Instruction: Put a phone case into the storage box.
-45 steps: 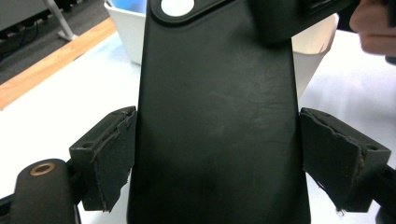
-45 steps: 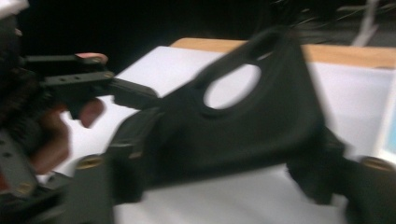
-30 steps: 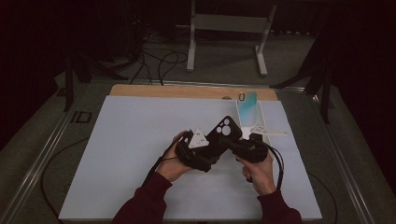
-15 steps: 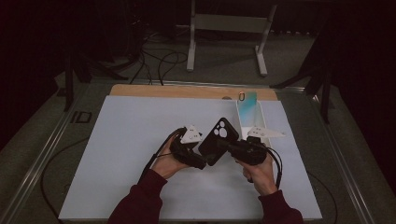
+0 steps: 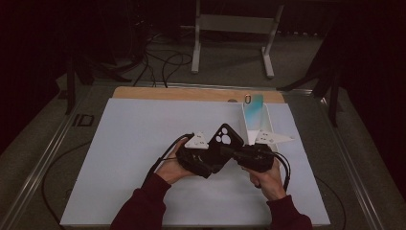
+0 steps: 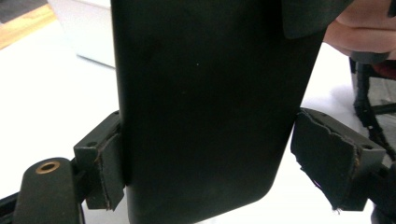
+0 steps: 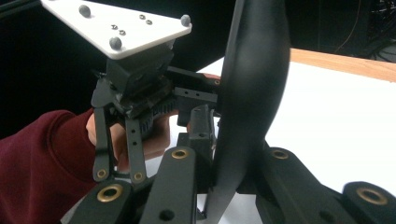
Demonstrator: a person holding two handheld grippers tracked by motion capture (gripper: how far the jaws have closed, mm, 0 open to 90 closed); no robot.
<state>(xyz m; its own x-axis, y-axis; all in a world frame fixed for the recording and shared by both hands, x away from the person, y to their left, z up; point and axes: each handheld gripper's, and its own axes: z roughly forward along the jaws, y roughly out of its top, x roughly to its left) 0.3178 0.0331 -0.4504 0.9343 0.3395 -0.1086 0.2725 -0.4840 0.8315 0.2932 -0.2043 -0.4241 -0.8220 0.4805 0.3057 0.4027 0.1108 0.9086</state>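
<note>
**Black phone case passing between our two grippers**

We have a black phone case [image 5: 224, 143] lifted off the white table sheet [image 5: 134, 143], near the middle of it on our side. In the high view its camera cut-out faces up and away from us. It looks light and thin, probably a little flexible along its length, with a smooth, slightly slippery back. We judge the long edges to be the best place to take hold, since a pinch across the flat back would likely bow it.

Our right gripper [image 7: 229, 186] is clenched on the case, pinching its thin wall edge-on between the jaws, so the case stands up like a blade in the right gripper view. Our left gripper [image 6: 205, 172] straddles the case across its width: the left pad [image 6: 109, 170] sits against one long edge, while the right pad [image 6: 327, 163] stands off from the other edge with a visible gap. Its jaws have just been closing with the case between them, but they do not yet grip it.

Farther off, behind our right hand [image 5: 268, 179], a white open box [image 5: 253, 122] lies on the sheet with a teal item leaning at its far end.
</note>
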